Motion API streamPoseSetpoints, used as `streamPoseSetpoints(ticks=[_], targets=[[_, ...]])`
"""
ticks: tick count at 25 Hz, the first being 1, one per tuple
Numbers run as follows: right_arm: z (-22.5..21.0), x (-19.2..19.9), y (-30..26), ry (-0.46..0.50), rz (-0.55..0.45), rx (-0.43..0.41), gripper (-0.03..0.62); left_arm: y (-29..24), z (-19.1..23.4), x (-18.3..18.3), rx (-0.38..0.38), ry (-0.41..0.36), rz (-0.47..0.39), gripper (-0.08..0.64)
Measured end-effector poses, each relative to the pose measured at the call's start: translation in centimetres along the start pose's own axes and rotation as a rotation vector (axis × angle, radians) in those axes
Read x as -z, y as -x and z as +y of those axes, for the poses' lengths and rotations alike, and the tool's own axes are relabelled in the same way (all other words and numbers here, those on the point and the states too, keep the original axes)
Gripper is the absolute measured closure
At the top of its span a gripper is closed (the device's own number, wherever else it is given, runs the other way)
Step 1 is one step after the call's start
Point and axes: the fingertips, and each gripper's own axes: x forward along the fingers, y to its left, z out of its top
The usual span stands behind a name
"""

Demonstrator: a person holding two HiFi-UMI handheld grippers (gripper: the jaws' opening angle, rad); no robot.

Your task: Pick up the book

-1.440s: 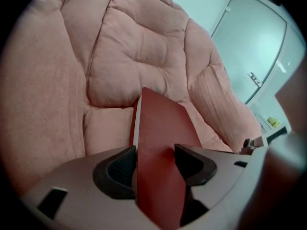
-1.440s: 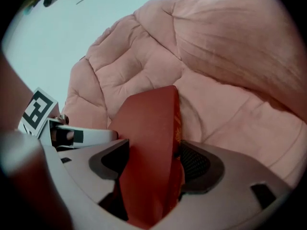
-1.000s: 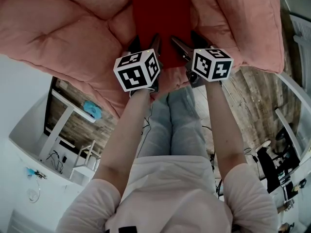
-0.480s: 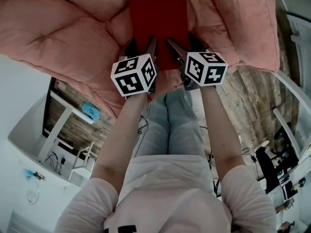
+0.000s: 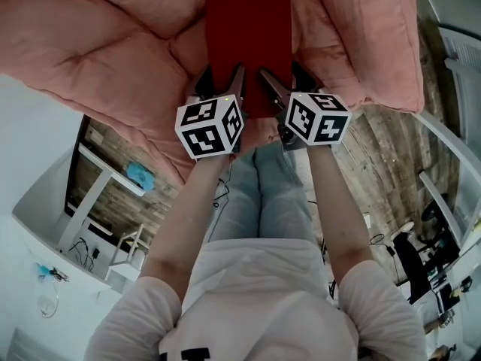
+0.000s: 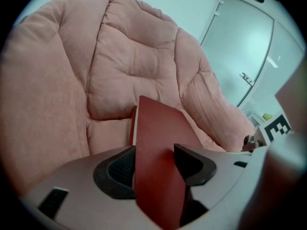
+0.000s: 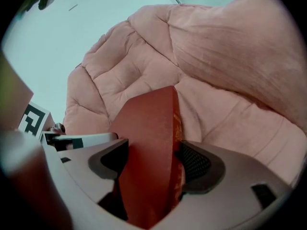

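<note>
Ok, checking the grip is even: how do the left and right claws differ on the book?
The left claw clamps the book at its near left corner, where white page edges show; the right claw clamps the near right corner, by the gold-printed edge. Both are shut on it.

A padded pink cushion backs the red book, above a wooden floor.

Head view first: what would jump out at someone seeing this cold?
The dark red hardcover book stands out at top centre, against the pink quilted cushion that fills the upper part of the head view. The left gripper and the right gripper sit side by side, each with its jaws closed on the book's near edge.
</note>
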Motion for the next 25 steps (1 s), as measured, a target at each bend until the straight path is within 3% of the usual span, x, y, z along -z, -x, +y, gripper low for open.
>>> streamPoseSetpoints(ticks=[6,25], targets=[[0.4,-1.1,1.8,-0.021,-0.033,0.006,0.250,1.2,-1.6,-1.5,0.013,-0.069,-0.029,0.322],[4.7,-7.2,8.0,0.062,-0.127,0.034,0.250,7.3,-5.3,-7.6,0.071,-0.086,-0.152,0.322]])
